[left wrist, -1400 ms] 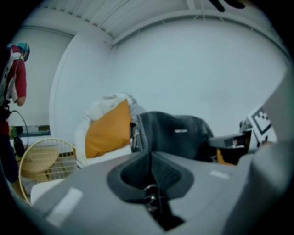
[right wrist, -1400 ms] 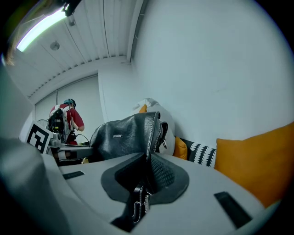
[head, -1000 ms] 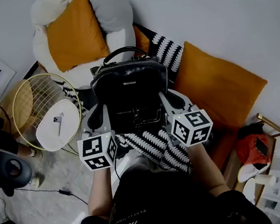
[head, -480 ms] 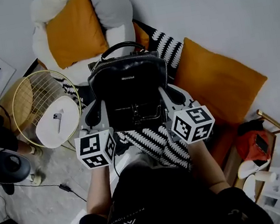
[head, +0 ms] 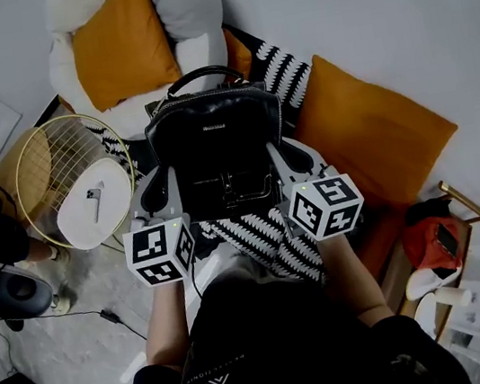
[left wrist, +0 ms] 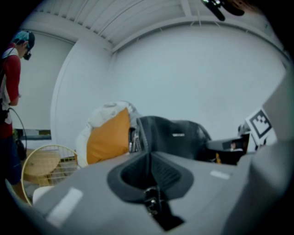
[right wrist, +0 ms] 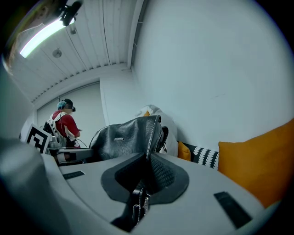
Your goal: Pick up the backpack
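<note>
A black leather backpack (head: 218,144) hangs upright in front of me, held between my two grippers above a black-and-white patterned blanket (head: 267,241). My left gripper (head: 168,180) is shut on a strap with a metal buckle (left wrist: 154,202) at the bag's left side. My right gripper (head: 285,159) is shut on a stitched strap (right wrist: 138,206) at its right side. In the left gripper view the backpack (left wrist: 177,137) rises just beyond the closed jaws of the left gripper (left wrist: 149,160). In the right gripper view the backpack (right wrist: 124,137) stands just past the right gripper (right wrist: 147,170).
Orange cushions (head: 377,136) (head: 120,47) and a grey pillow (head: 186,4) lie on the sofa behind the bag. A round wire basket table (head: 74,182) with a white tray stands at the left. A person in red (right wrist: 64,124) stands farther off. Red and white items (head: 436,245) sit at the right.
</note>
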Available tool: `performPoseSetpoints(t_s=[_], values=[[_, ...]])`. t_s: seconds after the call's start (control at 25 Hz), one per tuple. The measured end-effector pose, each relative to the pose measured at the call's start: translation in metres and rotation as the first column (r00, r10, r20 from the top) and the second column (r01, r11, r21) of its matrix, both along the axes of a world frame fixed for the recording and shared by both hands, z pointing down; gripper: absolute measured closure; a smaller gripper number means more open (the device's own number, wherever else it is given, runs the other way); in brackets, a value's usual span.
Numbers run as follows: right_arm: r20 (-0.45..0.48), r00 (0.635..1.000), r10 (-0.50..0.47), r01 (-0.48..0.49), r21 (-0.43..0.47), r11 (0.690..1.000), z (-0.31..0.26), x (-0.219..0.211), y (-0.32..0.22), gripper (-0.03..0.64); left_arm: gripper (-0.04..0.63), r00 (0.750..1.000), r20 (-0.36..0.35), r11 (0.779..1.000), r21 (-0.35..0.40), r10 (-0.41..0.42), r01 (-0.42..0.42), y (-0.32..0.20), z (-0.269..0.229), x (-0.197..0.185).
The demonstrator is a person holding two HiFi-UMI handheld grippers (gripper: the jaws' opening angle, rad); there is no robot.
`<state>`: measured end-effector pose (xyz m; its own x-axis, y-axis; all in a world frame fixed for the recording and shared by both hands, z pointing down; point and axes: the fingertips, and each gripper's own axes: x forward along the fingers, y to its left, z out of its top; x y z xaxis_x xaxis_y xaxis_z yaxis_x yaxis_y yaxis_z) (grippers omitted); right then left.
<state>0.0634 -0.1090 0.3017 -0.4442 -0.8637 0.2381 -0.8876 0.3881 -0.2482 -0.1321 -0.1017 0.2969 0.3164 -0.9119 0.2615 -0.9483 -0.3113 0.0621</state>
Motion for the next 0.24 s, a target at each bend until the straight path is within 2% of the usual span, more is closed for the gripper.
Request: performPoseSetpoints(t_s=[0.24], values=[[0.004, 1.000, -0.009, 0.009, 0.000, 1.000, 0.0015, -0.0045, -0.0014, 0.589, 0.560, 1.000, 0.002, 1.000, 0.006, -0.010, 0.010, -0.0012, -0.0004, -0.0042]])
